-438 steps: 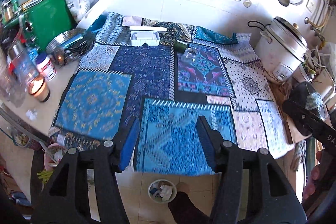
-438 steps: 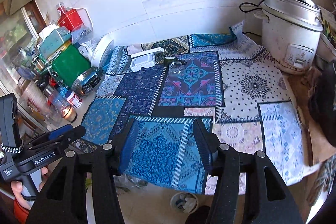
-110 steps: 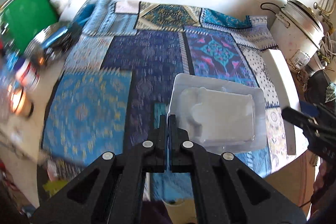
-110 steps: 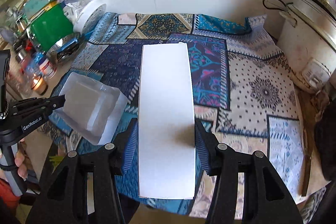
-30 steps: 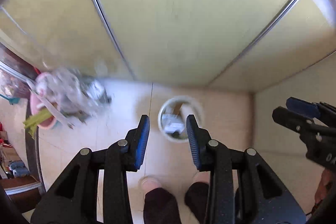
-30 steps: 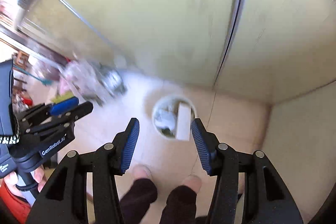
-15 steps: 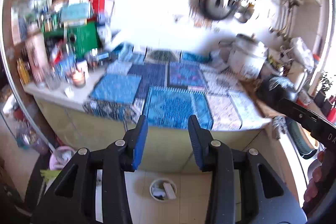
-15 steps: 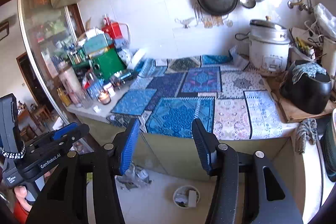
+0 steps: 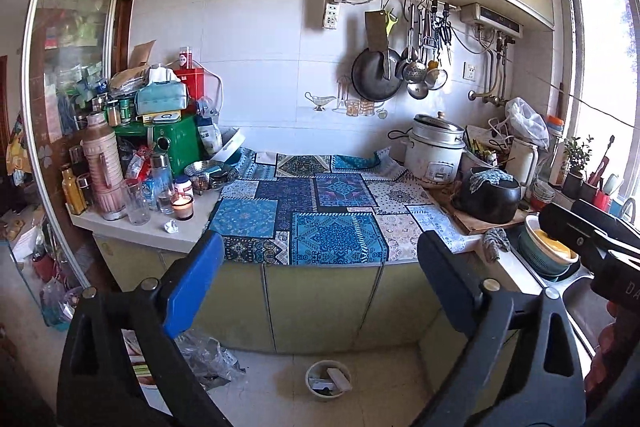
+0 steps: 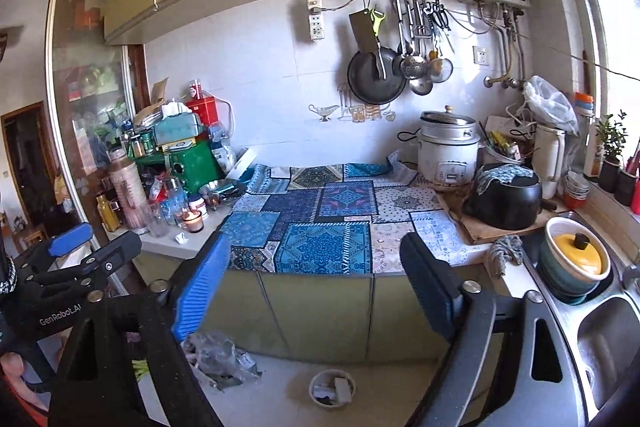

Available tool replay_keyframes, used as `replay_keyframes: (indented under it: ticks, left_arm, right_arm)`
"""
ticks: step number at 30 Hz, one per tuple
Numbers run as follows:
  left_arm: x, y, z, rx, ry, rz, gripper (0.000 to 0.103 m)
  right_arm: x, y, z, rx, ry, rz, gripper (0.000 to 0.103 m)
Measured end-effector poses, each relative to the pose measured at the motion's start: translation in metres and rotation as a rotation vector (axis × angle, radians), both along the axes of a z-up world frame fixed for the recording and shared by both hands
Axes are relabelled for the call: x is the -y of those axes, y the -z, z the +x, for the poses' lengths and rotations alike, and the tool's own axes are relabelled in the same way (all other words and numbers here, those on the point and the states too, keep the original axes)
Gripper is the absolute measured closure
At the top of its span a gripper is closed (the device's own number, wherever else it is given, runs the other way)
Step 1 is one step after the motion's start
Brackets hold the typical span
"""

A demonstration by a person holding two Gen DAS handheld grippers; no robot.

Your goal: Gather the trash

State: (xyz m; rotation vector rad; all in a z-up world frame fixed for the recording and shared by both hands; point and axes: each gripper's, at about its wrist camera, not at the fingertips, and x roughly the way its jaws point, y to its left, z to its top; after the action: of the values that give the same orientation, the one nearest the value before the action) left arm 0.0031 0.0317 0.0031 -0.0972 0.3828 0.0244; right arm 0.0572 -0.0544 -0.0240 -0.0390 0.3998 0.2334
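A small round trash bin [image 9: 328,380] stands on the floor in front of the counter cabinets, with white pieces of trash inside; it also shows in the right wrist view [image 10: 332,387]. My left gripper [image 9: 316,271] is open and empty, held back from the counter at about counter height. My right gripper [image 10: 316,271] is open and empty too, beside it. A small crumpled paper ball [image 9: 171,225] lies on the bare counter left of the patchwork cloth [image 9: 320,211], near a lit candle [image 9: 182,205].
Jars, bottles and a green box [image 9: 172,143] crowd the counter's left end. A rice cooker [image 9: 434,153], a black pot [image 9: 488,193] and a sink [image 10: 608,339] with a yellow-lidded pot [image 10: 574,255] are on the right. Plastic bags [image 9: 204,355] lie on the floor at left.
Both grippers have pulled farther back from the counter and opened wider. A second ago they pointed down at the bin, with the white card falling in.
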Motion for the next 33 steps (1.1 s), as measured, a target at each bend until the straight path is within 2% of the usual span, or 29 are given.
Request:
replay_keyframes:
  ticks: [2, 6, 12, 18, 33]
  left_arm:
    - [0.000, 0.004, -0.008, -0.022, 0.023, -0.004, 0.002]
    - [0.002, 0.008, -0.019, -0.037, 0.037, -0.019, 0.002]
    - [0.009, 0.004, -0.033, -0.019, 0.028, -0.015, 0.002]
    - [0.015, 0.004, -0.032, -0.036, 0.029, -0.015, 0.002]
    - [0.021, -0.003, -0.031, -0.017, 0.033, 0.000, 0.002]
  right_arm:
    - [0.000, -0.002, -0.010, 0.016, 0.027, -0.008, 0.000]
    - [-0.001, -0.005, -0.019, 0.034, 0.058, -0.031, 0.000]
    - [-0.001, 0.000, -0.029, 0.004, 0.042, -0.058, 0.000]
    - [0.003, -0.002, -0.032, -0.013, 0.038, -0.058, 0.000]
    - [0.009, -0.009, -0.032, -0.015, 0.035, -0.041, 0.000]
